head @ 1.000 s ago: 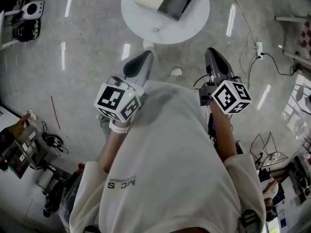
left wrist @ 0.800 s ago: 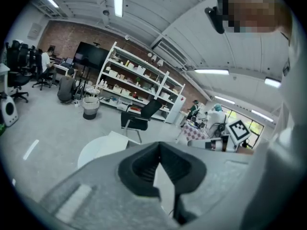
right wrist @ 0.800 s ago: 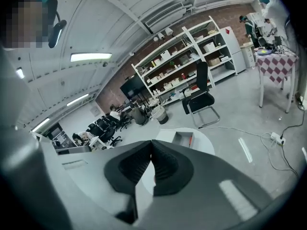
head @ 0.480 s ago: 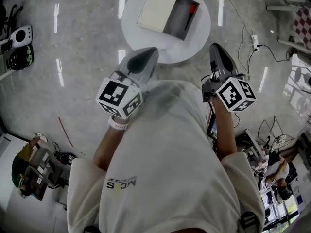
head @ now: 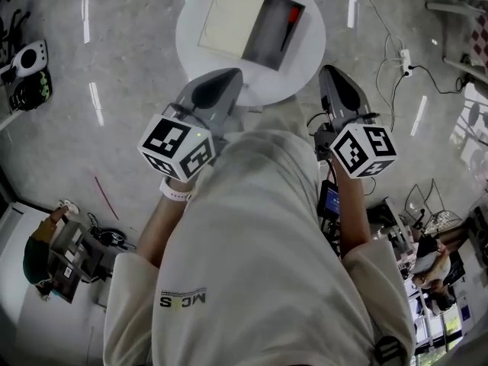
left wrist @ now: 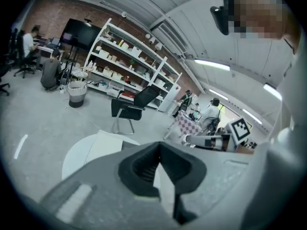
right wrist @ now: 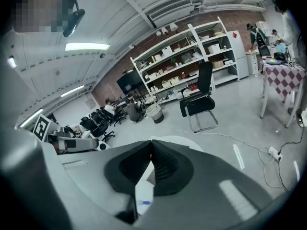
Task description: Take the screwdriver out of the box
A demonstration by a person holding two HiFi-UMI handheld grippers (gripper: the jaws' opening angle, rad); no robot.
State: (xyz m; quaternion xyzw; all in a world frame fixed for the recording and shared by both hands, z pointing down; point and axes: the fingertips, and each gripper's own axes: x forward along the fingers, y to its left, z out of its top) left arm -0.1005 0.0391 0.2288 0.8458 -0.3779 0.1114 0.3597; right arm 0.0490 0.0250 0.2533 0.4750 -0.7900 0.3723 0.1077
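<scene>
Item 1, left gripper [head: 227, 82]: I am seeing its jaws pressed together tip to tip, with nothing between them. In the head view its tip is overlapping the near edge of the round white table [head: 309, 56].

Item 2, right gripper [head: 334, 78]: I am reading its jaws as closed and empty too. It is hanging just beside the table's near right edge.

Item 3, box [head: 263, 40]: it is sitting open on the table, with its cream lid [head: 229, 17] lying out to the left.

Item 4, screwdriver [head: 290, 23]: it is lying inside the box's grey compartment along the right wall, red handle at the far end, well apart from both grippers.

Item 5, background: a black chair [left wrist: 132, 107] is standing before white shelving [left wrist: 124, 56].
</scene>
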